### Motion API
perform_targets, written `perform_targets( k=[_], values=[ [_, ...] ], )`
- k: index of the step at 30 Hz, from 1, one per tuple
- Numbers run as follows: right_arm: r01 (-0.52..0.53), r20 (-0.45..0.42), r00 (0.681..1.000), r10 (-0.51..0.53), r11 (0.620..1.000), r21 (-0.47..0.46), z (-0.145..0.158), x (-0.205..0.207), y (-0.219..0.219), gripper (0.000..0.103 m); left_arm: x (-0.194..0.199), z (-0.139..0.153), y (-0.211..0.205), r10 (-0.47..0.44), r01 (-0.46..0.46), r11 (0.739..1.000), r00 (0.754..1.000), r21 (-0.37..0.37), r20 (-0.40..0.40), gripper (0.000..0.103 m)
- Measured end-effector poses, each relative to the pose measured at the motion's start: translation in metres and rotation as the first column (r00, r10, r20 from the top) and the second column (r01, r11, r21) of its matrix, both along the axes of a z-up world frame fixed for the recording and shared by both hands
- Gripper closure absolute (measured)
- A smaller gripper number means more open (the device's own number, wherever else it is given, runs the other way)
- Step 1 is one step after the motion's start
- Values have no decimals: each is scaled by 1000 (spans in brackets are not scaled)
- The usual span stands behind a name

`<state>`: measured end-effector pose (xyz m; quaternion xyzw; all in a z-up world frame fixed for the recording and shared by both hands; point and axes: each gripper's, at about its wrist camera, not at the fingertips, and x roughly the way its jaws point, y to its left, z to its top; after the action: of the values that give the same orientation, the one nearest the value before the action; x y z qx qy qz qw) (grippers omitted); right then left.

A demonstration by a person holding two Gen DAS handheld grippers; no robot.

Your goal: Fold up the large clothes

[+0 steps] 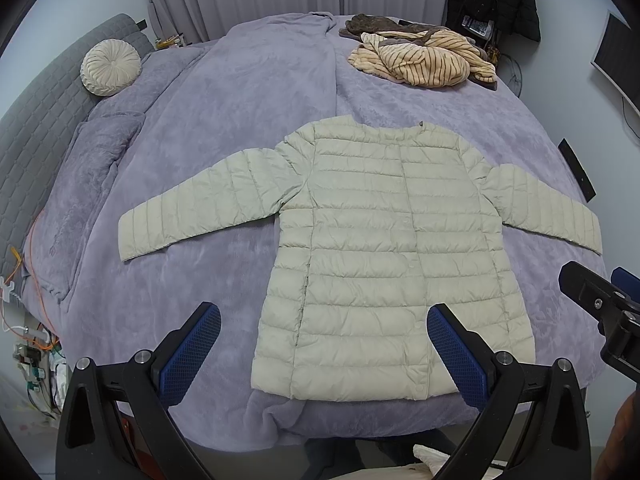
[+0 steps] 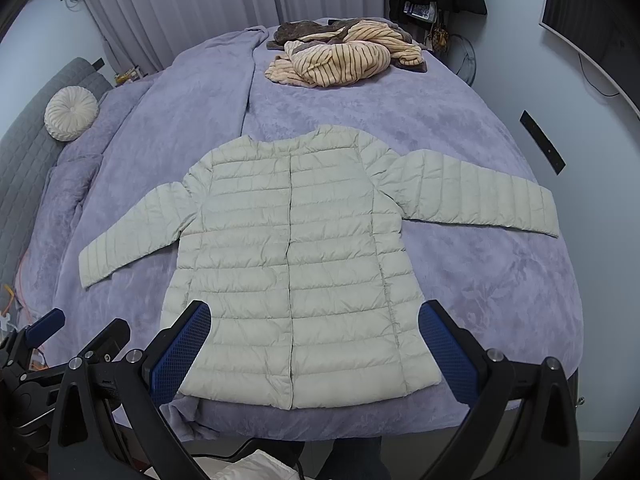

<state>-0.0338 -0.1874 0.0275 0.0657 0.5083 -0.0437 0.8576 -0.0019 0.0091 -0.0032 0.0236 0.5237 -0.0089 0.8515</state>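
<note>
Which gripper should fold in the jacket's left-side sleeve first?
Left. The left gripper hangs open over the hem nearer that sleeve of the jacket. The right gripper, also open, sits toward the other side.

Both wrist cameras looked down from the bed's (image 1: 248, 92) near edge, side by side. Each framed the whole jacket (image 1: 384, 256) centrally, with striped clothes (image 2: 336, 58) at upper frame.

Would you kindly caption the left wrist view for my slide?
Open left gripper above the hem of a quilted jacket spread flat, sleeves out, on a purple bed.
</note>
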Motion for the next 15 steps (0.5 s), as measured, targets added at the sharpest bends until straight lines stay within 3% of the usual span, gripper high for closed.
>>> perform_targets(
  k=[15],
  values=[
    [2,-3,1000,-2,1000,2,-5,-2,2,0,1,0,0,-1,1,1000,1000,0,-1,0]
  ],
)
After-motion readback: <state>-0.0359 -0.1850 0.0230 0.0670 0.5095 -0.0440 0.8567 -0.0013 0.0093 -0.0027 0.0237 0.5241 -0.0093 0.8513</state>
